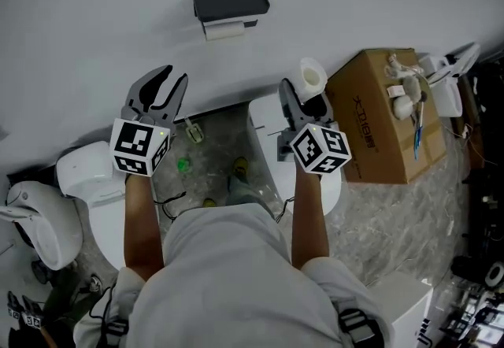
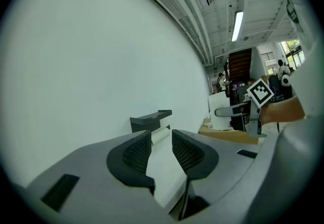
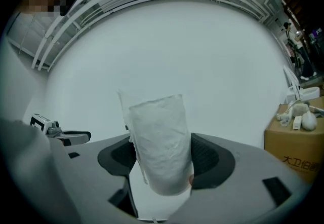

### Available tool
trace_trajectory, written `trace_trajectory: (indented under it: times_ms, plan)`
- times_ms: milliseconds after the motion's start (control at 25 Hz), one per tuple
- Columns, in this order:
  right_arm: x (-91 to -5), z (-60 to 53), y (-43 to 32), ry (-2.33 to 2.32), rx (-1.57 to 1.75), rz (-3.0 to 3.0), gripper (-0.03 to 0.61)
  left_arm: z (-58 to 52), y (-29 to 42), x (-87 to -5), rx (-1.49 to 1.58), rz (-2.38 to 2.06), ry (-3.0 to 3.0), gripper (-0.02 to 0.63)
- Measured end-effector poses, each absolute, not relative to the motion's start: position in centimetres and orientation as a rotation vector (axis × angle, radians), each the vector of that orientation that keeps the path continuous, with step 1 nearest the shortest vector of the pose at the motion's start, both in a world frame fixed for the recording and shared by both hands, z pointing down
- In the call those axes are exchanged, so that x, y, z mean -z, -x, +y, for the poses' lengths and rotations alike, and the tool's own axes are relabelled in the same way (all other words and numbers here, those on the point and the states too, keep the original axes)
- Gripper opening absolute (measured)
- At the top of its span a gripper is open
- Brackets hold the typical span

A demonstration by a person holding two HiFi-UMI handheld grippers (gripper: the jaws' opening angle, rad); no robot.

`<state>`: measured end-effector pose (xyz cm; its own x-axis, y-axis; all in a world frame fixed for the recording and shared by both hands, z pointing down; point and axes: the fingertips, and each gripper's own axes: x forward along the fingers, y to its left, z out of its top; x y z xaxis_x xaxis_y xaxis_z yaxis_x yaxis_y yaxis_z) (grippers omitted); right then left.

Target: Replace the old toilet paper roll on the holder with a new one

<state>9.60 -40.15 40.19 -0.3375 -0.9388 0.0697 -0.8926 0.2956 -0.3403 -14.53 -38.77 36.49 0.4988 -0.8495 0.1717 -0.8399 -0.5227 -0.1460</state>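
Reviewer: Tool states?
Annotator: Right tool (image 1: 305, 102) clamped on new toilet paper roll (image 3: 159, 142), which stands upright between the jaws. Left tool (image 2: 161, 142) has jaws apart, nothing between them.
Reviewer: Holder?
Annotator: Black holder (image 1: 230, 1) on wall, ahead of both tools, well apart from them. Thin old roll (image 1: 224, 30) sits just under it.
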Motion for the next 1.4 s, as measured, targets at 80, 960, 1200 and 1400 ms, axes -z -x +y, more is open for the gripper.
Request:
trace_trajectory:
  times_ms: [80, 960, 1200, 1400]
  plan:
    - [-40.1, -42.2, -10.6, 1.68, 0.529, 2.385, 0.311, -40.5, 13.4, -36.6, 0.375, 1.51, 2.668, 0.123]
    - [-41.6, -53.9, -15.5, 1.533, 0.597, 2.419, 0.311, -50.6, 5.6, -41.9, 0.954, 1.364, 2.299, 0.147]
    - [-41.3, -54.9, -16.2, 1.494, 0.612, 2.406, 0.311, -52.1, 4.9, -42.7, 1.066, 1.336, 2.202, 0.18]
    - [-42.0, -55.8, -16.4, 1.486, 0.636, 2.413, 0.311, -53.4, 5.0, -44.2, 1.21, 1.31, 2.088, 0.209]
